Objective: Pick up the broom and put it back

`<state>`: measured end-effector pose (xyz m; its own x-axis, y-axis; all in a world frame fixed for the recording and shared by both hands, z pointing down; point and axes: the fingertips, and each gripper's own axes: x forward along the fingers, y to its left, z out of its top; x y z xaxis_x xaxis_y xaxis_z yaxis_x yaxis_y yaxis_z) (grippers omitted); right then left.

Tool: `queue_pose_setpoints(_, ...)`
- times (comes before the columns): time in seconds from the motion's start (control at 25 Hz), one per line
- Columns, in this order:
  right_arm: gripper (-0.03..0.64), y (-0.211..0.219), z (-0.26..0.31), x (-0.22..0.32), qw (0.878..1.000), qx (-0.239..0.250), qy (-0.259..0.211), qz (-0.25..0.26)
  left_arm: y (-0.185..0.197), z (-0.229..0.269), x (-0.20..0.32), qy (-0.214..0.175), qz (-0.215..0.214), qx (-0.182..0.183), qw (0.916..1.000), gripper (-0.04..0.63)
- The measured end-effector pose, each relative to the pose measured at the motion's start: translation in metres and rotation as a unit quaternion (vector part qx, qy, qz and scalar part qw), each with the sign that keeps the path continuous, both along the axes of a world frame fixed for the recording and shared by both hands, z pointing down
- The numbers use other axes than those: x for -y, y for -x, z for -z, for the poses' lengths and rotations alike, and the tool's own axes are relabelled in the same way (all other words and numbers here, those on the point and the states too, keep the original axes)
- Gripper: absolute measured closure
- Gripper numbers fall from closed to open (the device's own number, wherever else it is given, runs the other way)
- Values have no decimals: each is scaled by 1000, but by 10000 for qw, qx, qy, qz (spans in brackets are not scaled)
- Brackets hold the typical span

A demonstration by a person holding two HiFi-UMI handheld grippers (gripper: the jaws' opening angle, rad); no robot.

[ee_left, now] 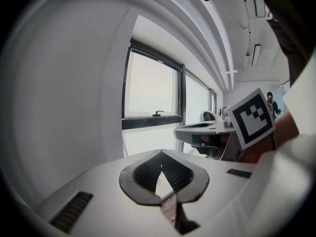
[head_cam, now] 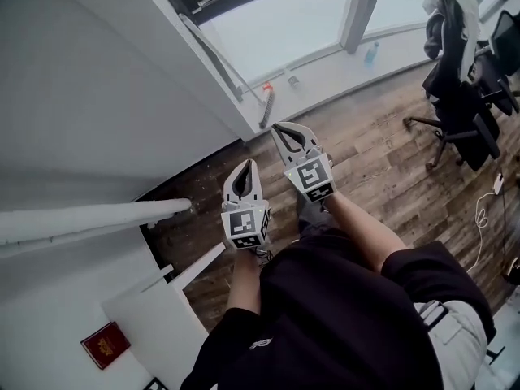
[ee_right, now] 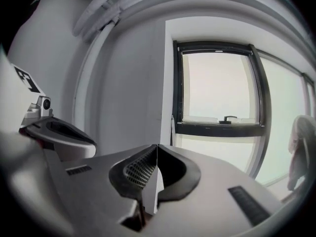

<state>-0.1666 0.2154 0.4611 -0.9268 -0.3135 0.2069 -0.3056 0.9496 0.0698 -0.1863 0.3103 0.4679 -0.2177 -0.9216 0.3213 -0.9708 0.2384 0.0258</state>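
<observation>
Our left gripper (head_cam: 247, 164) and right gripper (head_cam: 277, 126) hover with jaws pressed together, holding nothing, over the wooden floor (head_cam: 382, 169). The broom (head_cam: 265, 110) leans at the wall corner beneath the window (head_cam: 276, 23), just ahead.

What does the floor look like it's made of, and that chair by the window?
Floor: wood or wood-look planks, matte brown, with grain and board seams. Chair: black, probably fabric or mesh over a plastic frame, star base; too small to be sure.

Wood floor (head_cam: 382, 169) bears an office chair (head_cam: 455, 104) (perhaps a cable (head_cam: 478, 218) too)
</observation>
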Motion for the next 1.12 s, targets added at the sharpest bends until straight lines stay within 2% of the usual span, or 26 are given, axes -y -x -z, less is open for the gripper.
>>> queue_pose_setpoints(0.08, 594, 22, -10, 37, 10000, -95, -4, 9, 26, -11, 41, 77, 125, -194, 9997, 594)
queue_pose_setpoints(0.2, 594, 49, -24, 89, 9998, -168, 51, 23, 56, -34, 102, 188, 239, -697, 9971, 594)
queue_pose_setpoints(0.28, 594, 63, -37, 121, 9992, -389, 97, 54, 70, -54, 141, 332, 271, -892, 9951, 594)
queue_pose_setpoints(0.36, 594, 78, -53, 153, 9984, -489, 266, 14, 84, -71, 176, 476, 307, -982, 9936, 594)
queue_pose_setpoints(0.52, 594, 111, -89, 202, 9986, -266, 450, 39, 115, -96, 227, 652, 336, -984, 9924, 594)
queue_pose_setpoints(0.76, 593, 169, -164, 240, 9931, -706, 646, 679, 153, -121, 273, 841, 464, -1072, 9896, 594)
queue_pose_setpoints(0.92, 586, 221, -200, 252, 9891, -767, 583, 1115, 171, -126, 285, 929, 475, -1015, 9893, 594)
queue_pose_setpoints(0.96, 568, 235, -209, 253, 9875, -794, 577, 1231, 177, -128, 285, 960, 505, -1009, 9890, 594)
queue_pose_setpoints(1.04, 480, 263, -227, 252, 9836, -818, 669, 1460, 187, -131, 285, 1030, 576, -1000, 9880, 594)
queue_pose_setpoints(1.12, 468, 288, -242, 255, 9803, -842, 748, 1621, 193, -135, 288, 1064, 654, -1015, 9870, 595)
